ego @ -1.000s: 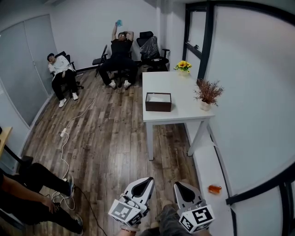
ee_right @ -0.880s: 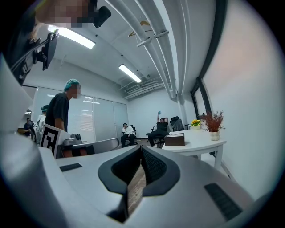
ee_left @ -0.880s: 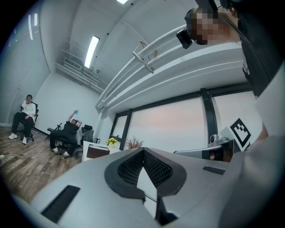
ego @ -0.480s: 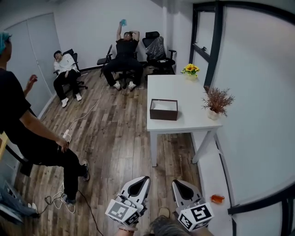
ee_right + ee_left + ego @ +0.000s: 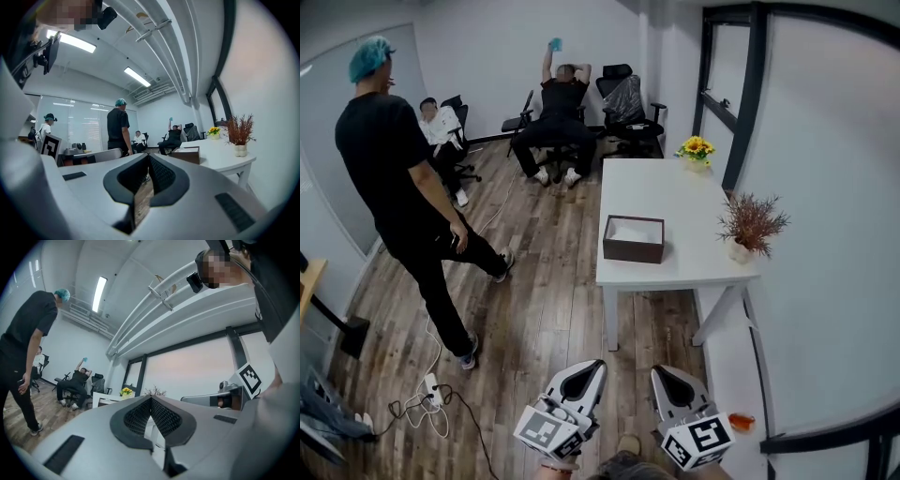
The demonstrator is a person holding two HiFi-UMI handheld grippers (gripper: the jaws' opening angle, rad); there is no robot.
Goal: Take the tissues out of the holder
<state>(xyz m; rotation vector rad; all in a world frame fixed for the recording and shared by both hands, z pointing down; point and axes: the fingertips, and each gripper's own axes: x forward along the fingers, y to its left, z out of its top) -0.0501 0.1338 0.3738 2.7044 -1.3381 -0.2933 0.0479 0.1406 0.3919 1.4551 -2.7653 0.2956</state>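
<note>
Tongs closed and empty: left tongs (image 5: 592, 367) and right tongs (image 5: 662, 374) hang low, well apart from the table (image 5: 675, 202), where the brown holder (image 5: 631, 251) keeps its white tissues (image 5: 635, 230). Against the earlier frames, the table lies slightly nearer and a standing person (image 5: 398, 178) has entered at left. The task is judged to be at the approach, with nothing yet taken.

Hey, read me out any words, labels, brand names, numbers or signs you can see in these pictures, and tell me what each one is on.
No readable text in any view.
Left gripper and right gripper: their cubes carry black-and-white square marker patterns, not words or numbers.
Tissue holder on the white table: plain dark sides, no label showing.
</note>
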